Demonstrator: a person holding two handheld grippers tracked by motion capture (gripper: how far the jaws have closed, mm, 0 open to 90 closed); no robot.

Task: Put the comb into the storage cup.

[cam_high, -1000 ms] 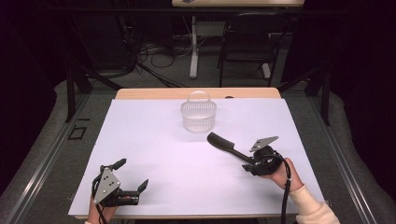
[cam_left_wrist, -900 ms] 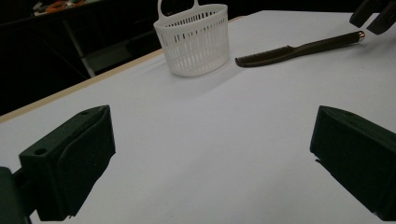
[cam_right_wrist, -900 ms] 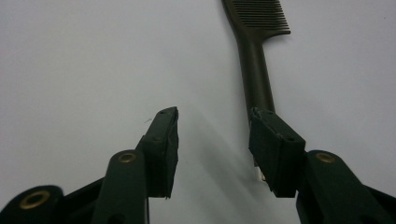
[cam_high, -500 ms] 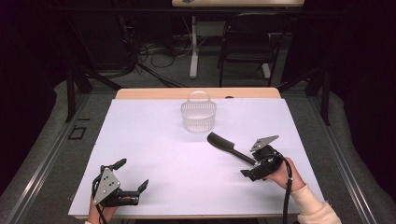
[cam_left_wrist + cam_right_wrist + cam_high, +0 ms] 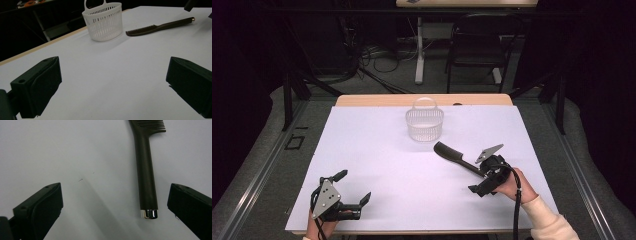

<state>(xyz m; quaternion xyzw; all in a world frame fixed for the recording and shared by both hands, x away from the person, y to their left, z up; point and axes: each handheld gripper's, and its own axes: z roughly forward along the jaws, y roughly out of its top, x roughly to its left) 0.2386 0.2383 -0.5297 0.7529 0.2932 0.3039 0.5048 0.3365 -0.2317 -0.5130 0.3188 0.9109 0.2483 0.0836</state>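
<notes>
A black comb (image 5: 456,156) lies flat on the white table sheet (image 5: 377,145), teeth end toward the white plastic basket (image 5: 424,125) at the back middle. My right gripper (image 5: 482,181) sits at the comb's handle end; its jaws have just been opening. In the right gripper view it is open (image 5: 114,188), with the comb handle (image 5: 146,177) lying between the jaws near the right one, touching neither. My left gripper (image 5: 353,187) rests open at the front left, nothing between its fingers. The left gripper view (image 5: 113,67) looks toward the basket (image 5: 103,21) and comb (image 5: 160,26).
The wooden table edge (image 5: 377,100) shows behind the sheet. Beyond it stand a dark chair (image 5: 477,45) and cables on the floor. Bare white sheet spreads between the two grippers and to the basket's left.
The right gripper's jaws have spread wide and let go of the comb handle, which stays lying on the sheet. Neither hand has shifted, and the left gripper looks the same.
</notes>
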